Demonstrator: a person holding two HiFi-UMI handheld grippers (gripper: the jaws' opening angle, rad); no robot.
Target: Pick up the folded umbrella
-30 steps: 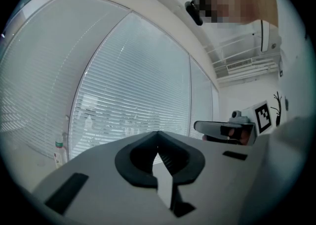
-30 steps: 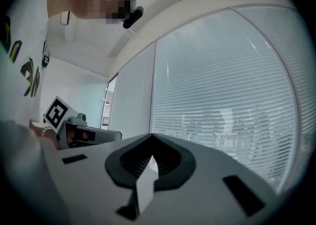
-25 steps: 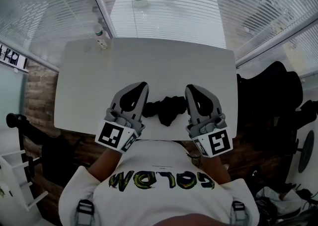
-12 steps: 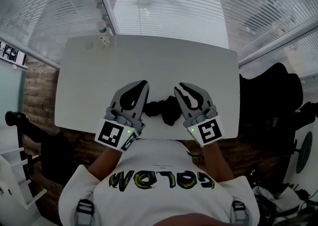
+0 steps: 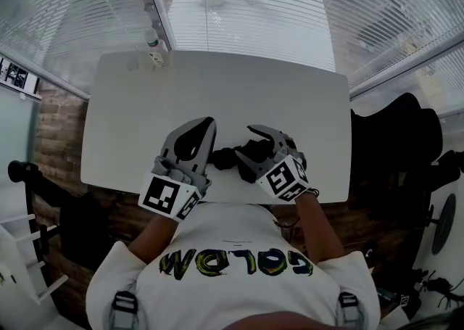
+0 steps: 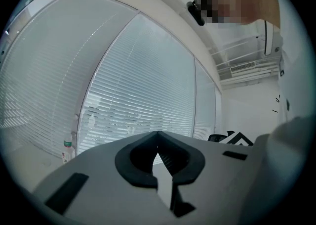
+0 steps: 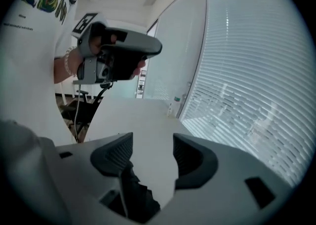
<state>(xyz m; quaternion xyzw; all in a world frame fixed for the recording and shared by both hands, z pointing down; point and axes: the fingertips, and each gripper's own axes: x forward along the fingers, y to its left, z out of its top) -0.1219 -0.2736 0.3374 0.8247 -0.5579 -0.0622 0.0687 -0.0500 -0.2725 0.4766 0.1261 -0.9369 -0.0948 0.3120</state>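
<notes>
The folded umbrella [image 5: 230, 156], a crumpled black bundle, lies near the white table's [image 5: 217, 89] front edge between my two grippers. My left gripper [image 5: 206, 127] rests just left of it, pointing level across the table with its jaws shut and empty [image 6: 158, 137]. My right gripper [image 5: 250, 143] is tilted down and rolled over the umbrella's right end. Its jaws are opening [image 7: 153, 145]. Black umbrella fabric [image 7: 136, 197] shows low in the gap, by the left finger, and the pads do not press on it.
A small bottle [image 5: 154, 44] stands at the table's far left corner, beside the window blinds [image 5: 246, 2]. A dark chair [image 5: 395, 140] stands off the table's right side. The person's torso is against the front edge.
My right gripper dropped and swung left onto the umbrella, rolling as it went, and its jaws went from shut to apart. My left gripper hardly moved.
</notes>
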